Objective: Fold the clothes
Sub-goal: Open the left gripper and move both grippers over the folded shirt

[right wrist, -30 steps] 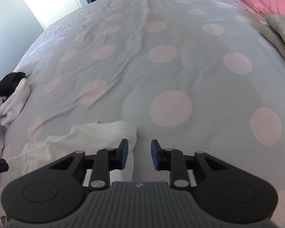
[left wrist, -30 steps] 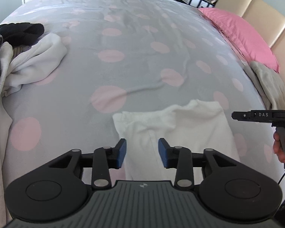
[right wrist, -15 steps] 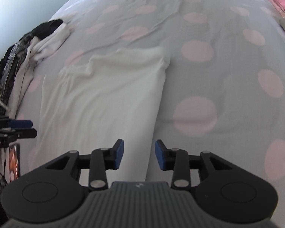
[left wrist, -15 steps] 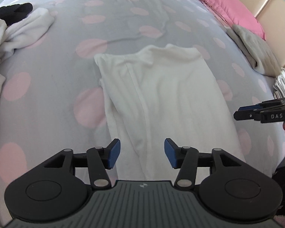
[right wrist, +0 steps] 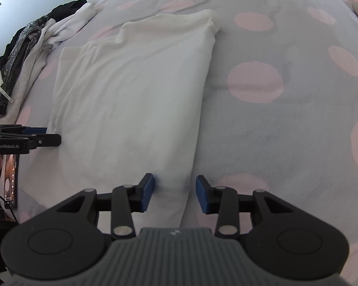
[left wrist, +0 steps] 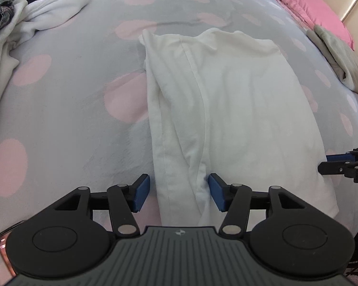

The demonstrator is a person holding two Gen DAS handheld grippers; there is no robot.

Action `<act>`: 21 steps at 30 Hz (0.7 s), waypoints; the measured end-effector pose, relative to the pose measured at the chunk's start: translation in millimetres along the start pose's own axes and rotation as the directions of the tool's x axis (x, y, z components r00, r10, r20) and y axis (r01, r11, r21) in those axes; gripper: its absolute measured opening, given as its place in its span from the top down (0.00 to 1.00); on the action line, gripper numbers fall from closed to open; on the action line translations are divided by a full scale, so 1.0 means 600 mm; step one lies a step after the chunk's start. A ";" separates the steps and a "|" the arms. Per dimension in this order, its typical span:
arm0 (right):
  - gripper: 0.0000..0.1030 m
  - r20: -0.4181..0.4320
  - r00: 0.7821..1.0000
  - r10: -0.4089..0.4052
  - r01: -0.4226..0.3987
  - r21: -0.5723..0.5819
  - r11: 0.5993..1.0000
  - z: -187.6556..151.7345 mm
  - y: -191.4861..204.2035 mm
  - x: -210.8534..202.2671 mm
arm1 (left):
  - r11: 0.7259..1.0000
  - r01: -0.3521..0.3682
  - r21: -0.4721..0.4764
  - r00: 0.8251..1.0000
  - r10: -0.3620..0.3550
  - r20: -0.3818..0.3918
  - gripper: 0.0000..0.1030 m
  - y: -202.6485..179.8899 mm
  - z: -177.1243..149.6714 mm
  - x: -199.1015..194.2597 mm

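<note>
a long white cotton garment (left wrist: 238, 109) lies flat on the grey bed cover with pink dots (left wrist: 66, 109), each near corner between the spread-apart fingers of the left tool (left wrist: 177, 191) and right tool (right wrist: 174, 191).

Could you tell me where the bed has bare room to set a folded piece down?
Right of the white garment, the spotted cover lies bare. A narrower strip separates it from the clothes pile, which crowds the left edge.

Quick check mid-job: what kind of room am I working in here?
Most likely a bedroom. The white garment lies spread on a bed's grey duvet with pink dots, a pink pillow sits against a padded headboard, and a heap of unfolded clothes waits alongside.
</note>
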State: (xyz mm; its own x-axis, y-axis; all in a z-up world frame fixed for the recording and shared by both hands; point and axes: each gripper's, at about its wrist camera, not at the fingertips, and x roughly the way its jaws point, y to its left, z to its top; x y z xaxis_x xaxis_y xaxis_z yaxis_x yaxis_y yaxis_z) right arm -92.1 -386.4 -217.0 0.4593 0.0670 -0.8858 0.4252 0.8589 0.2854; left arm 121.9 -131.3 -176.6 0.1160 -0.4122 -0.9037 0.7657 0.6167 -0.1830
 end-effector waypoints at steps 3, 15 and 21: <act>0.58 0.020 1.000 0.005 -0.005 0.001 1.000 -0.003 0.000 -0.020 | 0.999 0.024 -0.027 1.000 -0.024 -0.003 0.51 0.000 -0.005 -0.024; 0.59 0.191 0.970 -0.148 0.214 -0.397 0.892 -0.139 0.092 -0.069 | 0.996 -0.081 -0.042 0.996 0.082 0.022 0.51 -0.054 -0.047 -0.052; 0.60 0.276 0.931 -0.238 0.362 -0.622 0.695 -0.210 0.137 -0.047 | 0.987 -0.148 -0.068 0.988 0.150 0.029 0.51 -0.086 -0.073 -0.047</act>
State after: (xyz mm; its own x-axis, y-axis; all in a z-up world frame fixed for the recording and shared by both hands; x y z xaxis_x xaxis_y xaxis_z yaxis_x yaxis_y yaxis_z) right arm -168.3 -253.4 -214.8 0.5421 -0.2819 -0.7916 -0.0237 0.9366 -0.3497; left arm 51.6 -122.1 -158.5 0.2479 -0.3338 -0.9095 0.6951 0.7152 -0.0730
